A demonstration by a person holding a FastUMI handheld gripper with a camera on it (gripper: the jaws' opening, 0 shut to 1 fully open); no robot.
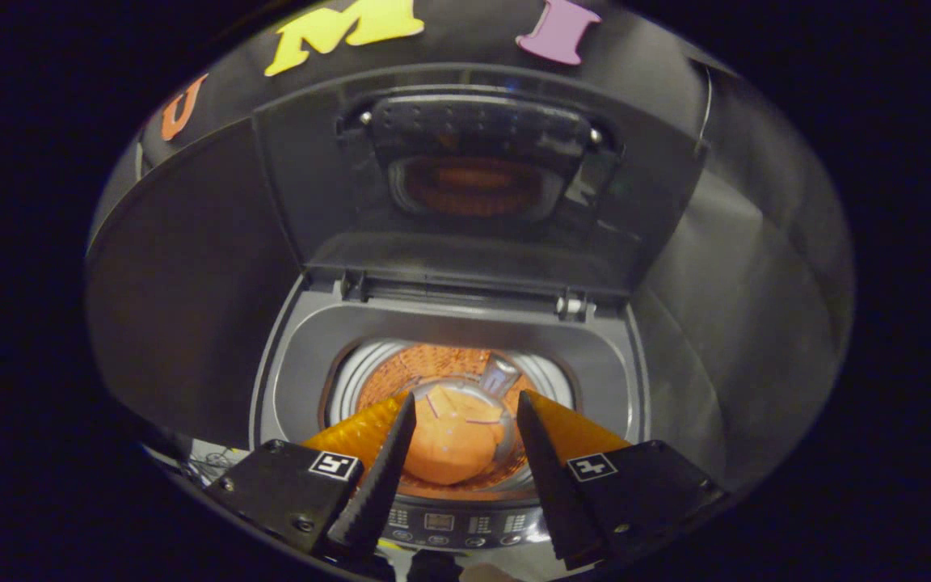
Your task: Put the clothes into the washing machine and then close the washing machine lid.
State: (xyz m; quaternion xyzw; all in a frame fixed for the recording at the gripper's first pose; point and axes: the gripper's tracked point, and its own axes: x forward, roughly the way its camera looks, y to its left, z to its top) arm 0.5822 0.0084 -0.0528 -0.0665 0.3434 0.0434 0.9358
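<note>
The gripper (465, 412) hangs right over the washing machine (296, 380), jaws spread wide and holding nothing. Between them, down in the drum (401, 368), sits the orange clothes bundle (453, 444), already inside! Beyond the jaws the washing machine lid (312, 194) stands upright, fully open. Just below the bundle, between the jaws, runs the control panel (453, 524).

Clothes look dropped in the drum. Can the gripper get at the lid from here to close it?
Probably yes. The gripper is open over the drum, holding nothing, and the raised lid stands beyond the fingers with nothing between.
</note>
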